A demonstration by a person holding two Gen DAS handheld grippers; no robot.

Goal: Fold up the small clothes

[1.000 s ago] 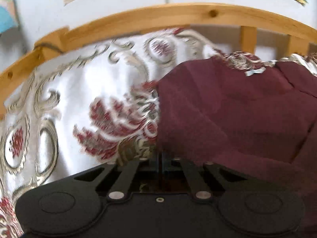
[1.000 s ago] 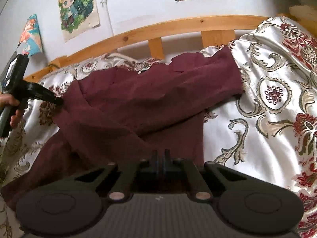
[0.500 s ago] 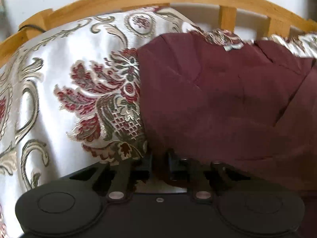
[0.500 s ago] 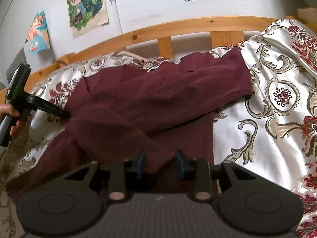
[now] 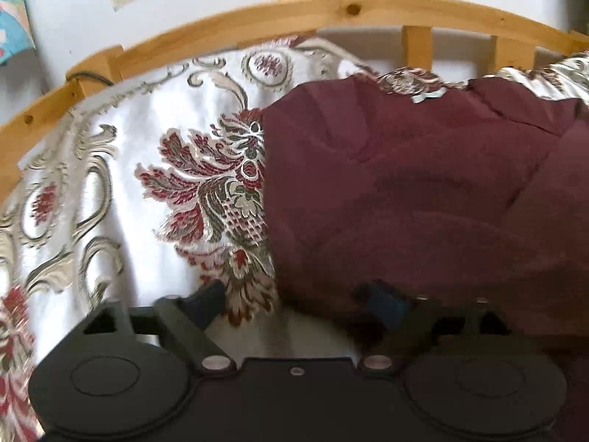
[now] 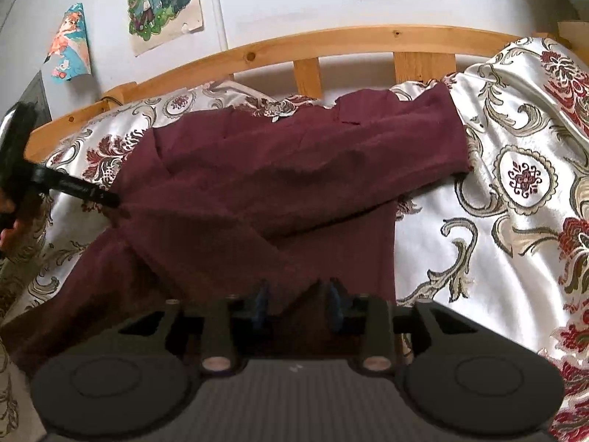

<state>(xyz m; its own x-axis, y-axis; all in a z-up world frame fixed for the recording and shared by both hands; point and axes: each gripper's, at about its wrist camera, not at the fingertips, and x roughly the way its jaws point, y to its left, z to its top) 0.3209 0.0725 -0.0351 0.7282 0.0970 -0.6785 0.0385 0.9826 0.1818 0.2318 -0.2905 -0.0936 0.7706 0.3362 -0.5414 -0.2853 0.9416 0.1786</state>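
A dark maroon long-sleeved garment (image 6: 279, 184) lies flat on the bedspread, both sleeves crossed over its body. My right gripper (image 6: 298, 302) hovers over its near hem. Its jaws are opening, with loose cloth lying between them and the pads off it. My left gripper (image 5: 294, 300) sits at the left side edge of the garment (image 5: 405, 191). Its jaws are opening wide, with the cloth's edge between them and not pinched. From the right wrist view the left gripper (image 6: 110, 200) shows at the garment's left fold, held by a hand (image 6: 5, 217).
The bedspread (image 6: 515, 184) is white satin with red and gold floral patterns. A wooden bed rail (image 6: 331, 42) with slats runs along the far side against a white wall with posters (image 6: 162, 0). Bare bedspread lies left (image 5: 110, 184) and right of the garment.
Both grippers were shut on the maroon cloth and have let it go; their jaws now stand apart. The left gripper has shifted along the garment's left edge. The right has stayed put.
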